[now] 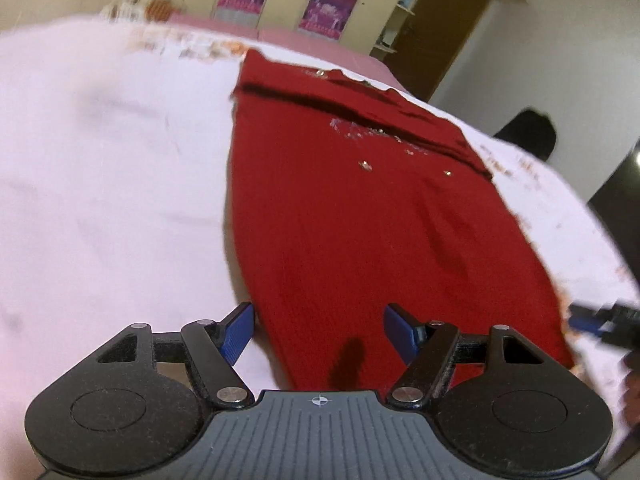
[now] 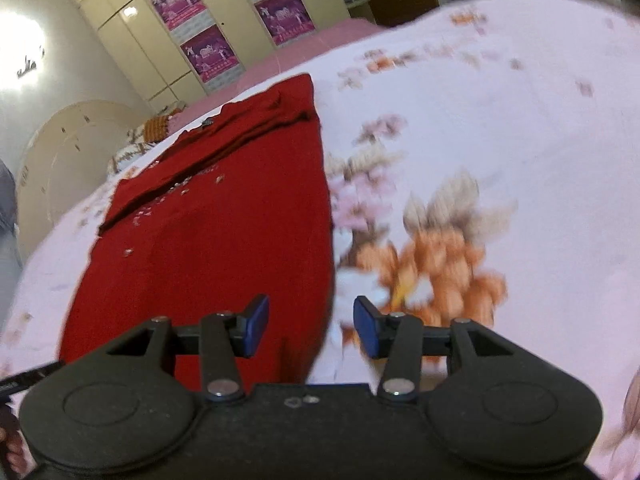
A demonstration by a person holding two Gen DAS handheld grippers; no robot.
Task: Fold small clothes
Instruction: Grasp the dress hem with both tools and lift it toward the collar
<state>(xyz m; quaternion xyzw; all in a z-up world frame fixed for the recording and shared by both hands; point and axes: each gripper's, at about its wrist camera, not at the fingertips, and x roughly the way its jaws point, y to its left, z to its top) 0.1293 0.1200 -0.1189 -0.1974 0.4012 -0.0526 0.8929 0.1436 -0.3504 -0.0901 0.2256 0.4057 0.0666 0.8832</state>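
**Q:** So where's the garment sitting, and what are your tongs doing?

**Me:** The red top (image 1: 352, 208) is lying flat on the bedspread (image 1: 112, 184), a white one with pinkish and orange flowers printed on it. Its sleeves look folded in across the chest, so it reads as one long red strip running away from me. There are little shiny beads scattered around the chest area.

**Q:** Holding anything yet?

**Me:** Nope. My left gripper (image 1: 318, 330) has its blue pads spread wide, nothing between them. It hangs over the near hem of the top, toward that hem's left corner: the left pad is out over the bedspread just off the edge, the right pad over the red fabric. Can't tell whether the pads touch the cloth.

**Q:** And the other one?

**Me:** The right gripper (image 2: 311, 326) is also parted, a bit less wide, and empty. It straddles the right edge of the top near the hem: one pad over the red, the other over the flower print. In the left view you can just see it poking in from the right, blurry.

**Q:** What's behind it all?

**Me:** Cream wardrobe doors (image 2: 160, 40) with purple posters (image 2: 208, 52) stuck on them, and a brown door (image 1: 444, 32) off to the side.
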